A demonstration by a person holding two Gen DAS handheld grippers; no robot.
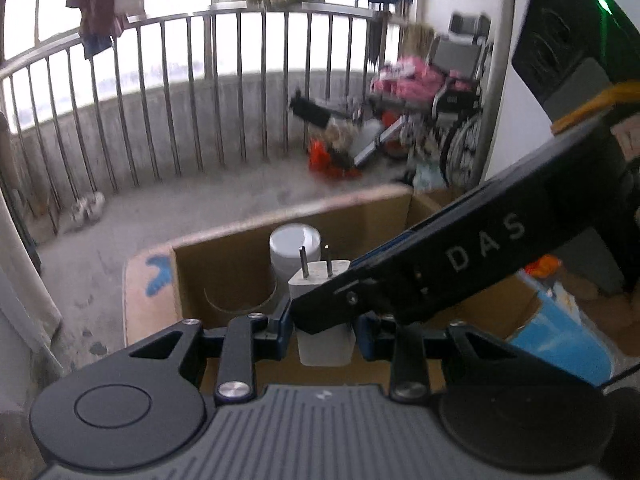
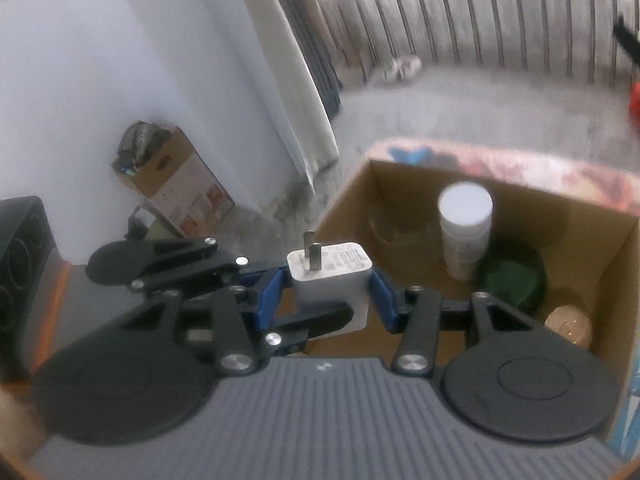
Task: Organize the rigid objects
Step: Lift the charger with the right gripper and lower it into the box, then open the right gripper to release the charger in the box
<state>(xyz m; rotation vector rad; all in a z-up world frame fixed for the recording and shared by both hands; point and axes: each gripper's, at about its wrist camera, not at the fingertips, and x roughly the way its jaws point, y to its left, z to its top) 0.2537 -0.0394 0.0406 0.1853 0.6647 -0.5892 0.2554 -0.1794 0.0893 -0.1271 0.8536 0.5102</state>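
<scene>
While held: the white charger was pinched by both the left gripper and the right gripper, above the cardboard box.
Risk: uneven pulling could twist it loose, dropping it beside the box.

My right gripper has its blue-padded jaws on either side of a white charger plug, prongs pointing up; whether both pads press on it I cannot tell. The left gripper reaches in from the left, one of its black fingers crossing the plug's lower front. Beyond lies an open cardboard box holding a white bottle, a dark green lid and a gold-coloured round thing.
</scene>
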